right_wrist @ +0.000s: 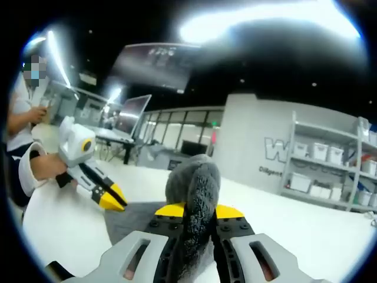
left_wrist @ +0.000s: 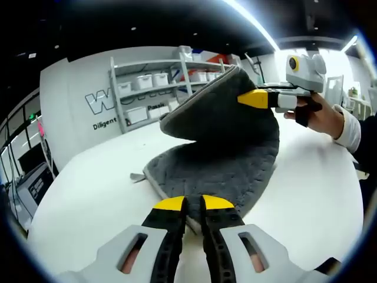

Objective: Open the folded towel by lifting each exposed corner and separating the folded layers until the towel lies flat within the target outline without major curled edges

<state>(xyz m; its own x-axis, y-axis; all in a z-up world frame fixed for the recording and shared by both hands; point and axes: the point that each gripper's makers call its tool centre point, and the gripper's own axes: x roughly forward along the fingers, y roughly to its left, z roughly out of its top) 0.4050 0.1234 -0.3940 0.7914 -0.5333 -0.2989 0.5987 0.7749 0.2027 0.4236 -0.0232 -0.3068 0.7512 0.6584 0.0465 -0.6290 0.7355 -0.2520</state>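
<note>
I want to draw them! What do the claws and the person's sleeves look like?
Each claw has light grey bodies with slots, black jaws and yellow tips. The right claw carries a grey box with a yellow-ringed lens. The hand wears a black strap, with a white cuff under a dark sleeve.

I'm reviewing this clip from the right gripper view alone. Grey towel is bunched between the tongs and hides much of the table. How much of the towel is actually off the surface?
Observer: In the left gripper view, the right tongs hold one flap of the towel raised and curling over. The lower layer lies flat on the white table.
Operator: Are the left tongs gripping it, or just near it?
Observer: The left tongs appear shut on the towel's near edge, low at the table.
Operator: Any curled edges on the flat layer?
Observer: Its stitched border looks flat where I can see it, and a small tab sticks out at one edge.
</note>
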